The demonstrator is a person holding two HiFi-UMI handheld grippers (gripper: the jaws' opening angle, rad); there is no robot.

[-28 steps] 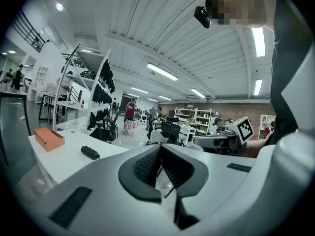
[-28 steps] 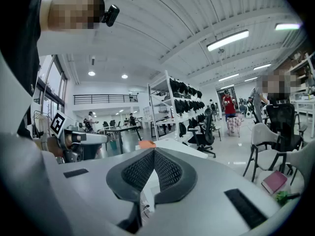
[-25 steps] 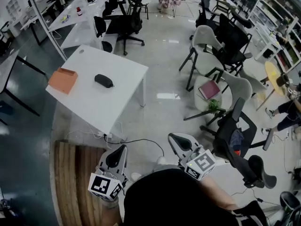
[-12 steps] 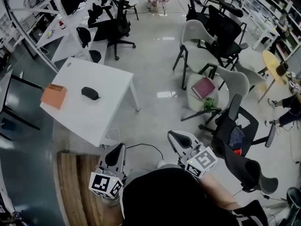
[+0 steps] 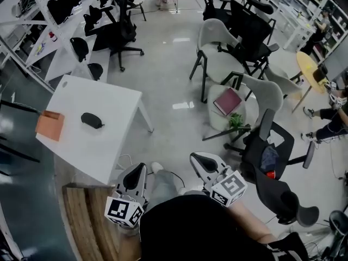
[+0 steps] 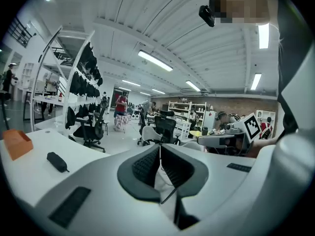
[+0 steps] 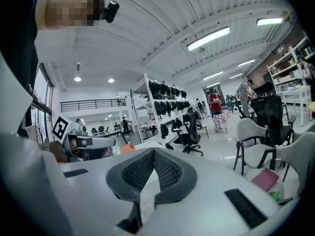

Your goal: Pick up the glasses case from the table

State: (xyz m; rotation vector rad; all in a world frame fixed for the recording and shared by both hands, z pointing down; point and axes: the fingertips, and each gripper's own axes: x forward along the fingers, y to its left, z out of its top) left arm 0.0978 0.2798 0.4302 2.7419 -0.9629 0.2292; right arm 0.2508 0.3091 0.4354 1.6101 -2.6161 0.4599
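The black glasses case (image 5: 91,120) lies on the white table (image 5: 103,145) at the left of the head view, beside an orange box (image 5: 49,125). In the left gripper view the glasses case (image 6: 57,162) shows far off at the lower left, with the orange box (image 6: 16,143) beyond it. My left gripper (image 5: 137,168) is held over the floor near the table's near corner, well short of the case, shut and empty. My right gripper (image 5: 197,159) is held level beside it, also shut with nothing in it. Pads meet in both gripper views (image 6: 159,149) (image 7: 154,154).
Grey chairs (image 5: 217,58) and black office chairs (image 5: 272,162) crowd the right side around a small round table with a red book (image 5: 227,101). A wooden platform (image 5: 89,216) lies at the lower left, a cable (image 5: 174,175) on the floor, and white shelving (image 5: 38,31) at the far left.
In the head view the table and case have slid left and down as the person walks. Both grippers stay shut and level in front of the body.
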